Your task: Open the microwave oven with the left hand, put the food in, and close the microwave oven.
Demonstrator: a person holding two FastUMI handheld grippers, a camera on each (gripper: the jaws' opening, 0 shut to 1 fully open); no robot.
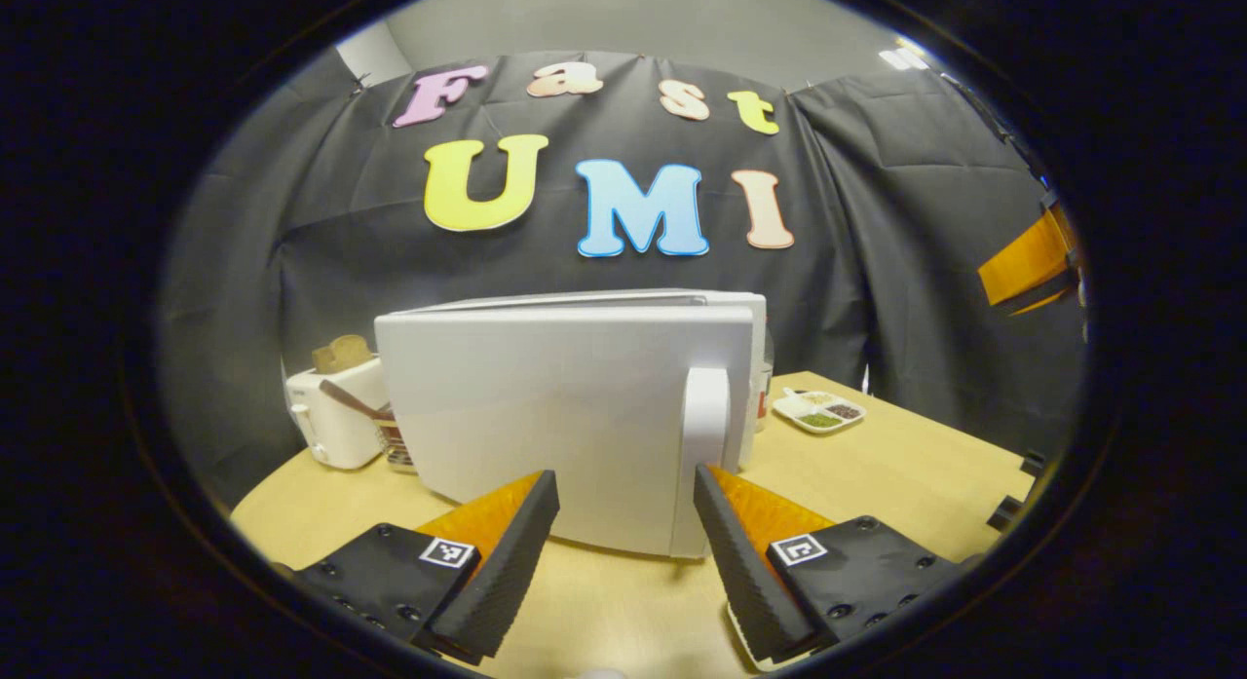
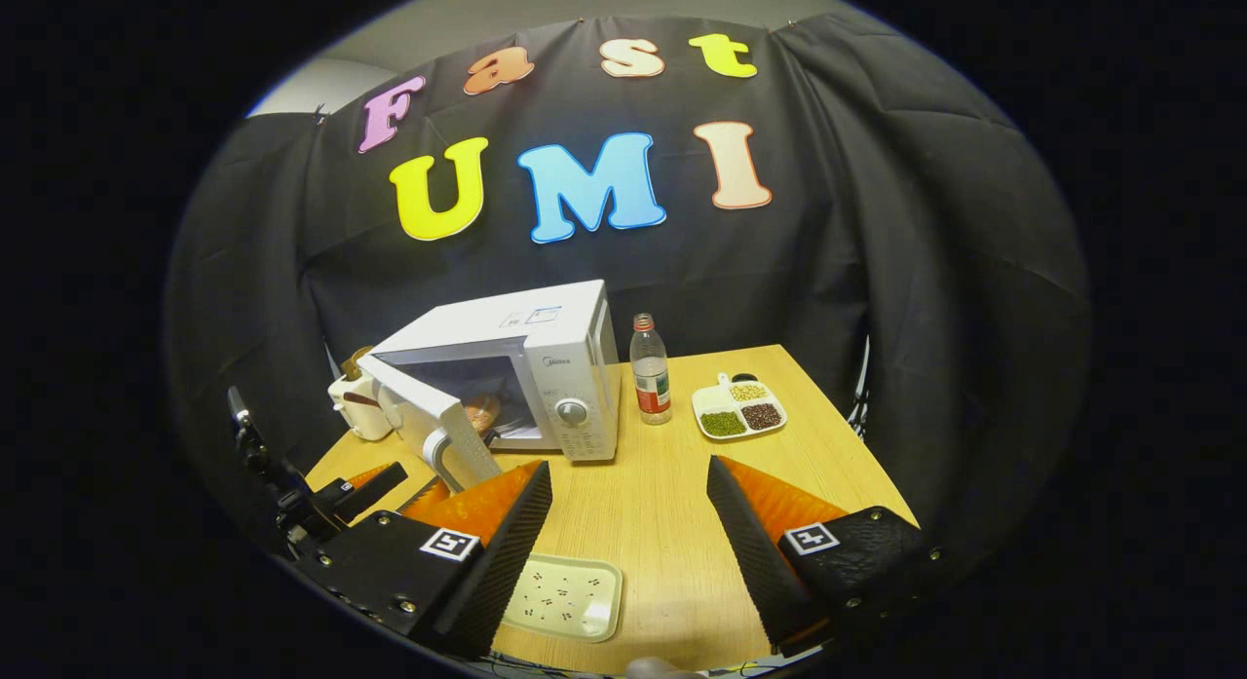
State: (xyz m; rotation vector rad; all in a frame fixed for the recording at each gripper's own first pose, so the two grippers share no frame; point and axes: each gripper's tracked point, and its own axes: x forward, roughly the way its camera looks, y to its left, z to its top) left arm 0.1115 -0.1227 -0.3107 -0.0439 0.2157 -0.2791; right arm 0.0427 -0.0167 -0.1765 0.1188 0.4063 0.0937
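Left gripper (image 1: 623, 494): jaws spread (nothing held); microwave door (image 1: 546, 416) seen just ahead, its handle (image 1: 703, 435) between the fingers
Right gripper (image 2: 628, 494): jaws parted; tray (image 2: 570, 596) below

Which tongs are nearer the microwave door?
Left. The left tongs sit right before the door, by its handle; the right tongs hang back over the table.

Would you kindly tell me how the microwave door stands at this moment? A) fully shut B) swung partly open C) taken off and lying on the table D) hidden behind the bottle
B: in the right gripper view the microwave door is swung out from the microwave, leaving the cavity open to view with something orange-brown inside, while the bottle stands beside it on the table.
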